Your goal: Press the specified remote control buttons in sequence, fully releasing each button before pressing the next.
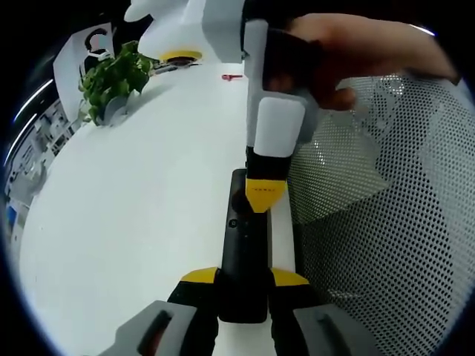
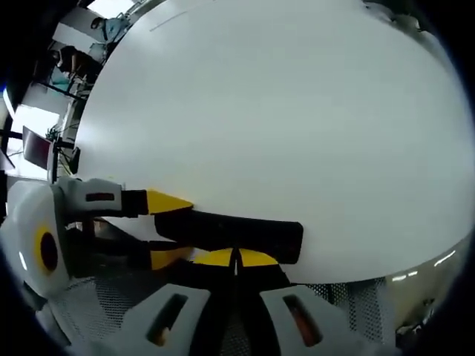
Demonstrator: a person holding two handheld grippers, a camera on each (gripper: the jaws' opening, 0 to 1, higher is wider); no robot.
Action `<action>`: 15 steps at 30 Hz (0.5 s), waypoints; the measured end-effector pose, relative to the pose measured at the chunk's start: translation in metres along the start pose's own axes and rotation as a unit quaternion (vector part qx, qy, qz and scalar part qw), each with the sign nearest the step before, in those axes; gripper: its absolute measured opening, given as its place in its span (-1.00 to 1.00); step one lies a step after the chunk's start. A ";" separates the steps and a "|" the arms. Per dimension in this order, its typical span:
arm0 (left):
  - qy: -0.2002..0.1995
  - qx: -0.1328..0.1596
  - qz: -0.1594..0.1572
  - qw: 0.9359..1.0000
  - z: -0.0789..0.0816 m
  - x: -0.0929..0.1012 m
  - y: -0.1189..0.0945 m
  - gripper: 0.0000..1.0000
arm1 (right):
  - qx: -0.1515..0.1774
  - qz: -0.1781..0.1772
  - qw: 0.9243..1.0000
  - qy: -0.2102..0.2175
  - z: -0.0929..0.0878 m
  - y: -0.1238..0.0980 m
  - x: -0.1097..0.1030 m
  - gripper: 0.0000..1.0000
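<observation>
Left hand-held gripper clamped on black remote, right hand-held gripper pinched together touching it

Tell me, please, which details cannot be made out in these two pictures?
- Remote control buttons: left gripper view, too dark; right hand-held gripper covers some.
- Remote's near edge: right gripper view, behind closed yellow fingertips.
- Small red object: left gripper view, too small.
- Potted plant: pot blurred.

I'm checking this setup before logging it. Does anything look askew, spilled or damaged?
Nothing stands out. The black remote is clamped in the left gripper at the white table edge, with the right gripper tips closed on its face. No spills or damage.
</observation>
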State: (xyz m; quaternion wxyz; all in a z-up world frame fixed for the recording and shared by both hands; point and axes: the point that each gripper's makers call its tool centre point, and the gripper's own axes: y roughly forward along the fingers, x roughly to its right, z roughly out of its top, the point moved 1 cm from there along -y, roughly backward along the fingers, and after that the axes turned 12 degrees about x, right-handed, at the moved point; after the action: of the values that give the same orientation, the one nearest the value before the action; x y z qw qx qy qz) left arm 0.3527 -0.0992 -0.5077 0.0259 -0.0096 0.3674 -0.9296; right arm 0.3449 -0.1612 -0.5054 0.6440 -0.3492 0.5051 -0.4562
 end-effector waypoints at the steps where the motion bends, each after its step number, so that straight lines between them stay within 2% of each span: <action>1: 0.000 0.000 0.000 1.000 0.000 0.000 0.000 -0.50 | -0.003 -0.002 1.000 0.004 -0.001 -0.001 0.001 -1.00; 9: 0.002 -0.002 0.000 1.000 0.000 0.000 0.000 -0.50 | -0.001 -0.028 0.999 0.016 -0.003 -0.006 0.013 -1.00; 15: 0.001 0.000 0.000 1.000 0.000 0.000 0.000 -0.50 | 0.004 -0.004 0.999 0.032 0.000 -0.005 0.007 -1.00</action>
State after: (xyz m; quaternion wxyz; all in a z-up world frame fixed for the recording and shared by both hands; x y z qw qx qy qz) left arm 0.3527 -0.0990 -0.5072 0.0256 -0.0082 0.3678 -0.9295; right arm 0.3437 -0.1693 -0.5029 0.6271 -0.3340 0.5220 -0.4720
